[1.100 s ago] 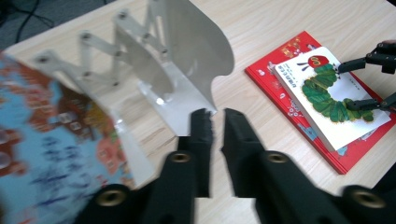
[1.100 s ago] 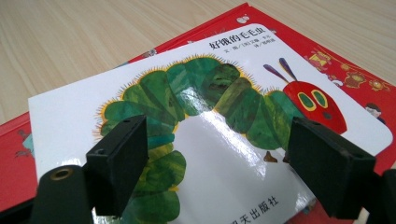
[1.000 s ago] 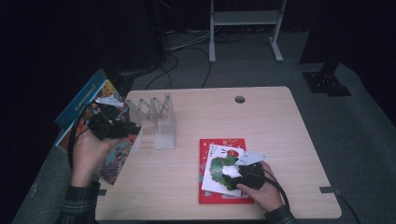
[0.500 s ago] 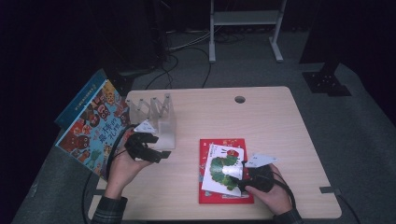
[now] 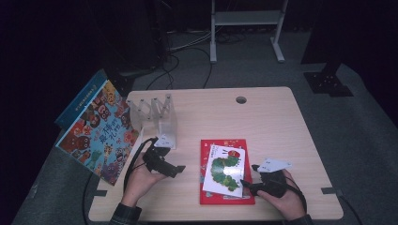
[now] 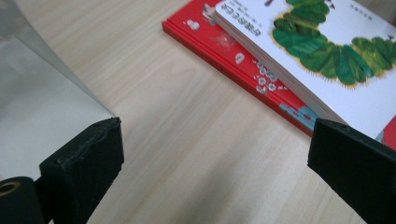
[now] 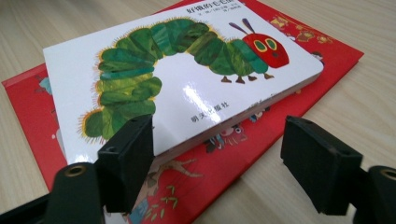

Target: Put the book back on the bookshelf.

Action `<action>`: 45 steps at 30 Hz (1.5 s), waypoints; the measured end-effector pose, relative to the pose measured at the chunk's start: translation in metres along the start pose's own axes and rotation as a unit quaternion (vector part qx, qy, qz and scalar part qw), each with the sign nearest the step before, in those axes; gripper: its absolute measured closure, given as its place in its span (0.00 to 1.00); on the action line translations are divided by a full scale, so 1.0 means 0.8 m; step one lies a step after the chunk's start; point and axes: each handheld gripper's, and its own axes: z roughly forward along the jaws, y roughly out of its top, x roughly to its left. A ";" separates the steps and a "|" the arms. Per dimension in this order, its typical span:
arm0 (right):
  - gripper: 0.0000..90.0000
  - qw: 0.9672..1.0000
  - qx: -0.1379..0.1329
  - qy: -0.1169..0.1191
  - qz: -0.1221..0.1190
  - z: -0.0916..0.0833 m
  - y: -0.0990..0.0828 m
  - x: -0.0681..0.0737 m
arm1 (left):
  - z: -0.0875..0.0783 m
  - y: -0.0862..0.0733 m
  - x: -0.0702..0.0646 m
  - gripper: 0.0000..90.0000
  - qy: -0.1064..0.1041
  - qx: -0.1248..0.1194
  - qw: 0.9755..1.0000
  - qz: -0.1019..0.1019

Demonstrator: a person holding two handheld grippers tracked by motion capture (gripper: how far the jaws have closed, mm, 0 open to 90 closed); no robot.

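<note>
A white caterpillar book (image 5: 225, 171) (image 7: 187, 79) lies on a larger red book (image 5: 223, 145) (image 7: 303, 37) near the table's front edge. My right gripper (image 5: 248, 176) (image 7: 217, 149) points at the white book's near corner. Its jaws have just been closing, but they stand apart: the left one overlaps the book's edge and the right one is off it. To the left of the books my left gripper (image 5: 177, 168) (image 6: 212, 154) is low over bare table. Its jaws have just been opening and stand wide, with nothing between them.
A clear plastic rack (image 5: 155, 112) (image 6: 37, 116) stands just behind my left hand. A large colourful picture book (image 5: 98, 131) leans at the table's left edge. The wooden table (image 5: 272, 122) has a cable hole (image 5: 241, 100) at the back. A white frame (image 5: 246, 18) stands on the floor beyond.
My left hand left the large picture book and came down to the right, onto the table beside the red book, with its jaws opening. My right hand edged right and its jaws narrowed.
</note>
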 end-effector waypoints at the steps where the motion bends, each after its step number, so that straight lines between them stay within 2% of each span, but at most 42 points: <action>1: 0.26 1.000 0.001 0.002 -0.001 -0.001 -0.001 0.000 | 0.000 -0.001 -0.001 0.03 0.000 0.001 1.000 0.000; 3: 0.23 1.000 0.004 0.003 -0.002 0.000 -0.005 0.000 | 0.000 -0.003 -0.001 0.03 -0.002 0.001 1.000 -0.001; 7: 0.23 1.000 0.003 0.010 -0.005 0.002 -0.009 0.004 | 0.001 -0.005 -0.002 0.03 -0.004 -0.004 1.000 -0.005; 12: 0.21 1.000 0.005 0.020 -0.007 0.010 -0.004 0.013 | 0.005 -0.006 -0.003 0.03 -0.010 0.001 1.000 -0.003; 15: 0.17 1.000 0.006 0.023 -0.013 0.021 0.003 0.022 | 0.008 -0.006 -0.004 0.03 -0.017 0.001 1.000 -0.006; 21: 0.14 1.000 -0.002 0.021 -0.018 0.042 0.017 0.040 | 0.021 -0.003 -0.007 0.02 -0.033 0.003 0.999 0.003; 25: 0.14 1.000 -0.007 0.020 -0.019 0.055 0.025 0.049 | 0.030 0.000 -0.008 0.02 -0.045 0.005 0.999 0.000; 29: 0.14 1.000 -0.001 0.017 -0.021 0.069 0.033 0.056 | 0.039 0.002 -0.006 0.02 -0.053 0.003 0.999 0.000; 31: 0.14 0.999 0.005 0.008 -0.032 0.078 0.037 0.061 | 0.042 0.004 -0.005 0.02 -0.057 0.002 0.998 -0.003; 32: 0.14 0.999 0.017 0.001 -0.041 0.081 0.040 0.063 | 0.044 0.005 -0.004 0.02 -0.057 0.002 0.998 -0.003; 34: 0.14 0.999 0.027 -0.003 -0.039 0.084 0.045 0.063 | 0.046 0.007 -0.002 0.02 -0.057 0.003 0.998 -0.002; 36: 0.14 0.999 0.027 -0.004 -0.031 0.087 0.048 0.063 | 0.050 0.008 -0.001 0.02 -0.058 0.005 0.998 -0.003; 39: 0.15 0.999 0.031 -0.004 -0.033 0.087 0.047 0.062 | 0.054 0.009 0.001 0.02 -0.058 0.008 0.998 -0.004; 41: 0.15 0.999 0.032 0.000 -0.025 0.085 0.045 0.058 | 0.060 0.008 0.003 0.02 -0.061 0.011 0.998 -0.012; 43: 0.15 0.999 0.036 0.002 -0.013 0.082 0.042 0.053 | 0.063 0.008 0.004 0.02 -0.061 0.013 0.998 -0.012; 45: 0.14 0.999 0.035 0.000 -0.013 0.079 0.040 0.048 | 0.068 0.008 0.007 0.02 -0.064 0.018 0.998 -0.017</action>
